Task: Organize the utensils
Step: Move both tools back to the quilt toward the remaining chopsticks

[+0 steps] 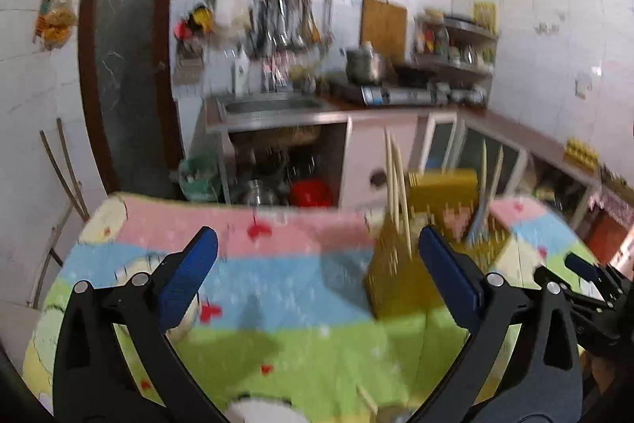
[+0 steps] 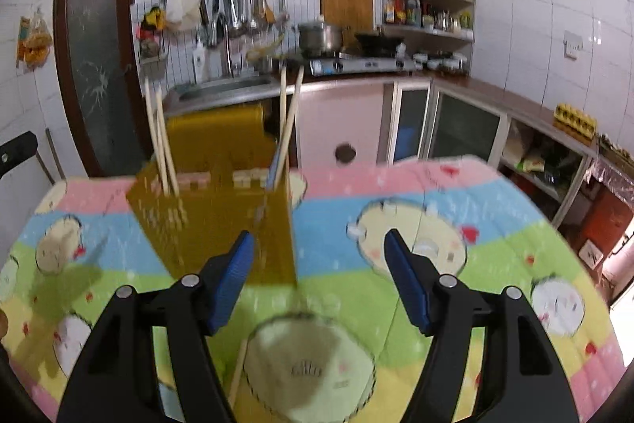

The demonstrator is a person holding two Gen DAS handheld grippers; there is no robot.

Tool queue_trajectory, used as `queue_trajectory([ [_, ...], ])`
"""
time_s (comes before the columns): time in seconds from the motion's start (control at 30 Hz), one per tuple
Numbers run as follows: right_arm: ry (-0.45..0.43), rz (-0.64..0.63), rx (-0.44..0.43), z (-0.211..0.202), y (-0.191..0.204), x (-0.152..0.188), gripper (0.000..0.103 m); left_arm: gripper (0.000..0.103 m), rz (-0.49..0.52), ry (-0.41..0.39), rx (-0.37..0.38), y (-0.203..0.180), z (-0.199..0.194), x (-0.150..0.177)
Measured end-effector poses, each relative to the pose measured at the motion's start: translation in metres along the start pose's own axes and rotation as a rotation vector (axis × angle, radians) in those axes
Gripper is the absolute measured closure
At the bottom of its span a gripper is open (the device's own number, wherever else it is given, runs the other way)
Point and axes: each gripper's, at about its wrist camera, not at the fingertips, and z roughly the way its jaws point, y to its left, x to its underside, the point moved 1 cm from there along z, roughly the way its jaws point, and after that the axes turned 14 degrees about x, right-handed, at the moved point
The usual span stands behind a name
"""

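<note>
A yellow perforated utensil holder (image 2: 222, 221) stands on the table with wooden chopsticks (image 2: 160, 141) upright in its left part and more chopsticks (image 2: 287, 121) in its right part. It also shows in the left wrist view (image 1: 400, 264). My right gripper (image 2: 319, 280) is open and empty just in front of the holder. My left gripper (image 1: 317, 280) is open and empty, with the holder beside its right finger. A loose chopstick (image 2: 237, 371) lies on the cloth under the right gripper. The right gripper (image 1: 586, 276) shows at the right edge of the left wrist view.
The table carries a pastel cartoon cloth (image 2: 396, 224). Behind it are a sink counter (image 2: 226, 86), a gas stove with pots (image 2: 356, 62), cabinets (image 2: 455, 125) and a brown door (image 2: 95, 66). A folding chair (image 1: 59, 217) stands at the table's left.
</note>
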Motion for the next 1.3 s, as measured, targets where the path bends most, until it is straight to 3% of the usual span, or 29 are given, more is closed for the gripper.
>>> queue_trajectory([
  [0.3, 0.156, -0.019, -0.022, 0.025, 0.022, 0.052, 0.036, 0.005, -0.08, 0.209, 0.062, 0.004, 0.027, 0.073],
  [0.6, 0.211, -0.064, -0.012, 0.038, 0.044, 0.065, 0.038, 0.005, -0.177, 0.336, -0.016, 0.014, 0.058, 0.115],
  [0.67, 0.23, -0.064, -0.016, 0.042, 0.045, 0.066, 0.05, 0.005, -0.175, 0.352, -0.026, 0.011, 0.062, 0.121],
  [0.8, 0.263, -0.048, -0.031, 0.05, 0.048, 0.068, 0.054, 0.005, -0.145, 0.368, -0.054, 0.005, 0.065, 0.128],
  [0.93, 0.275, -0.064, -0.028, 0.051, 0.055, 0.07, 0.061, 0.01, -0.171, 0.391, -0.029, 0.003, 0.07, 0.13],
  [1.1, 0.283, -0.085, -0.057, 0.05, 0.063, 0.072, 0.084, 0.033, -0.191, 0.435, -0.008, 0.001, 0.077, 0.138],
  [1.17, 0.274, -0.102, -0.066, 0.048, 0.066, 0.072, 0.095, 0.037, -0.204, 0.448, -0.008, 0.001, 0.078, 0.141],
  [1.3, 0.261, -0.117, -0.063, 0.044, 0.067, 0.073, 0.099, 0.043, -0.186, 0.449, -0.011, -0.004, 0.076, 0.142],
])
